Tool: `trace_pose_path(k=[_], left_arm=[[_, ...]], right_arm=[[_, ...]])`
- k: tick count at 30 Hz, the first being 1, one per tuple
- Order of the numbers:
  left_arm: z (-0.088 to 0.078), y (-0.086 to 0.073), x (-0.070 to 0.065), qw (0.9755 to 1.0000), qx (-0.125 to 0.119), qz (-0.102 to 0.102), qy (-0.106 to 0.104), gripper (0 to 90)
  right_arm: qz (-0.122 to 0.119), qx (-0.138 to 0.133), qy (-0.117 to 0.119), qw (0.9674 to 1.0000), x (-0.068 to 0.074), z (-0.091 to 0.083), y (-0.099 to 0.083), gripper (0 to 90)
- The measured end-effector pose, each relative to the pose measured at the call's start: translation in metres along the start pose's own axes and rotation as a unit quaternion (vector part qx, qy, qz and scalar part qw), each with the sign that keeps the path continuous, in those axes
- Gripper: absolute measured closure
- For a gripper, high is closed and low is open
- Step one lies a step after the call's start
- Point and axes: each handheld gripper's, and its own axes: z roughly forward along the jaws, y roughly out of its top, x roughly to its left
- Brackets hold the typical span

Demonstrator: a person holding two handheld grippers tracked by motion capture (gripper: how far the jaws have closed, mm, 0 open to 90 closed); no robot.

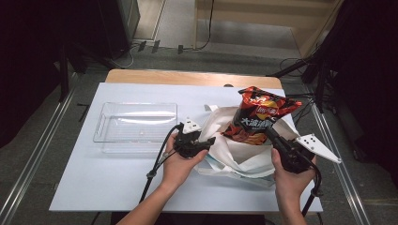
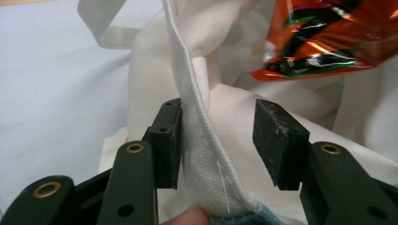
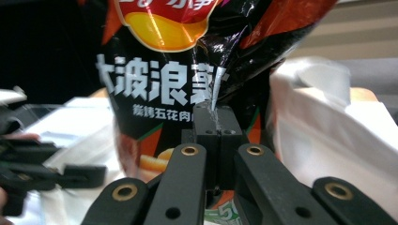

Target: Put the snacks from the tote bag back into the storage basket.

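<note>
A red and black bag of crisps (image 1: 258, 115) hangs upright over the mouth of a white cloth tote bag (image 1: 239, 157) lying right of the table's middle. My right gripper (image 1: 271, 133) is shut on it, and in the right gripper view the pads (image 3: 206, 126) pinch the foil of the crisp bag (image 3: 173, 70) near its lower part. My left gripper (image 1: 209, 142) is at the tote's left rim. A raised fold of the tote's hem (image 2: 202, 122) fills the gap between its half-closed jaws, which grip it. The crisp bag's corner (image 2: 328, 37) shows beyond.
An empty clear plastic tray (image 1: 101, 126) stands at the left of the white table top (image 1: 94, 187). A wooden strip (image 1: 187, 77) runs along the far edge. Something teal (image 2: 244, 218) peeks from under the tote. Cables and dark stands (image 1: 324, 79) crowd the floor at the right.
</note>
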Motion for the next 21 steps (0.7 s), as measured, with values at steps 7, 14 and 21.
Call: trace_pose_path(k=[7, 14, 21], left_arm=[[-0.001, 0.000, -0.001, 1.0000, 0.001, 0.001, 0.000, 54.1], [-0.008, 0.002, 0.000, 0.9999, -0.010, 0.003, -0.007, 52.6], [-0.027, 0.012, -0.001, 0.9988, -0.046, 0.007, -0.016, 50.7]], right_arm=[[-0.011, -0.023, 0.003, 0.9997, 0.007, -0.007, 0.015, 90.0], [-0.012, -0.038, 0.006, 0.9992, 0.007, -0.013, 0.024, 90.0], [-0.015, -0.041, 0.023, 0.9988, 0.015, -0.013, 0.024, 90.0]])
